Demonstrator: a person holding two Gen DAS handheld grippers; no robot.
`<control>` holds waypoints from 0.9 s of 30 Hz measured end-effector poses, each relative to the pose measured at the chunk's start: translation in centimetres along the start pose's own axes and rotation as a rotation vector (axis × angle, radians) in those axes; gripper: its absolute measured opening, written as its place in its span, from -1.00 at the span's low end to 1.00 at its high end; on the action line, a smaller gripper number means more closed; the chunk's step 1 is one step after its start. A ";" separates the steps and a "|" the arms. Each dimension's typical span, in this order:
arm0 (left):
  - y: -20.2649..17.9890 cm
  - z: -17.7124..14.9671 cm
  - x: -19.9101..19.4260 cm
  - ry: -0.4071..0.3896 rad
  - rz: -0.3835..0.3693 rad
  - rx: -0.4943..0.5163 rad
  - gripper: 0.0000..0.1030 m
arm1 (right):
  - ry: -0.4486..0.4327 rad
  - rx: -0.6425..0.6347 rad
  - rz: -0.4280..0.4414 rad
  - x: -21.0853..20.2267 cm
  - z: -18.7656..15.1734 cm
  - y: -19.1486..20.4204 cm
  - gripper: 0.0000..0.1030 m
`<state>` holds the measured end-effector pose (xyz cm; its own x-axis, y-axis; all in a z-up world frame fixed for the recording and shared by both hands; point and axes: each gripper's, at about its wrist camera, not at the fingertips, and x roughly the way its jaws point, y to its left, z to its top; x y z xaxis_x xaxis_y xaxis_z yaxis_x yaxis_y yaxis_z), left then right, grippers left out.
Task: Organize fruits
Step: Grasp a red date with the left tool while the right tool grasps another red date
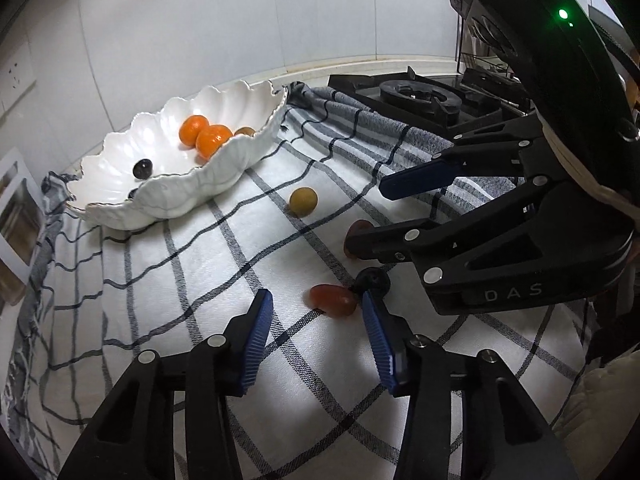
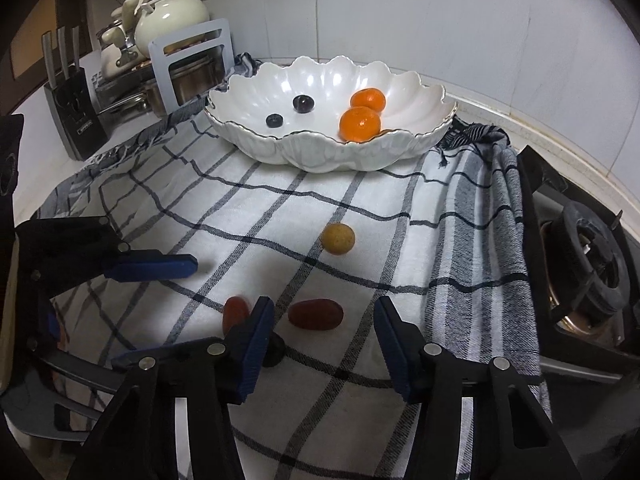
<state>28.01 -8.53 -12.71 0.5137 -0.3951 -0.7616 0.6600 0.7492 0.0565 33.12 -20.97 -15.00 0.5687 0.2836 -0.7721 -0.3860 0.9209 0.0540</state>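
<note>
Fruits are partly sorted: the scalloped white bowl (image 2: 332,120) beyond both grippers already holds two oranges (image 2: 360,122) and two dark grapes (image 2: 303,103), while on the checked cloth (image 2: 248,216) a tan round fruit (image 2: 338,239), two reddish oblong fruits and a small dark one remain. The step in hand looks like picking up the loose pieces.

The right gripper (image 2: 324,346) stands unclenched, nothing between its pads, with one red oblong fruit (image 2: 316,314) just ahead of its fingertips — its long axis lies across the gripper's line, roughly pad to pad. The left gripper (image 1: 316,338) is likewise released and empty; the other red fruit (image 1: 334,300) sits ahead, just inside its right finger, long axis slanting toward that finger, with the dark fruit (image 1: 372,280) right behind it (close enough to get nudged).

Next, each gripper probably needs to sink forward until its fruit lies squarely between the pads, then close gently, since such soft skins would bruise or squirt out.
</note>
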 end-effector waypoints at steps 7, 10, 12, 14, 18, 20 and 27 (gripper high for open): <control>0.2 0.0 0.9 0.014 -0.035 -0.001 -0.24 | 0.016 0.001 0.015 0.8 0.1 0.0 0.01; 0.3 0.0 1.3 0.023 -0.049 -0.006 -0.29 | 0.025 0.004 0.023 1.2 0.2 -0.2 -0.08; 0.3 0.0 1.6 0.026 -0.058 -0.013 -0.29 | 0.031 0.005 0.032 1.4 0.2 -0.2 -0.10; 0.4 0.1 1.8 0.026 -0.066 -0.017 -0.31 | 0.035 0.004 0.035 1.5 0.2 -0.1 -0.13; 0.5 0.1 2.0 0.029 -0.089 -0.034 -0.39 | 0.046 0.012 0.052 1.8 0.2 -0.3 -0.26; 0.5 0.1 2.0 0.028 -0.095 -0.036 -0.43 | 0.053 0.011 0.058 1.9 0.1 -0.2 -0.35; 0.4 0.0 1.8 0.034 -0.092 -0.068 -0.48 | 0.045 0.016 0.073 1.9 0.0 -0.1 -0.40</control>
<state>29.25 -8.98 -14.06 0.4331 -0.4462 -0.7832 0.6638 0.7457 -0.0578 34.19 -20.56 -16.47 0.5059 0.3382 -0.7936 -0.4134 0.9025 0.1210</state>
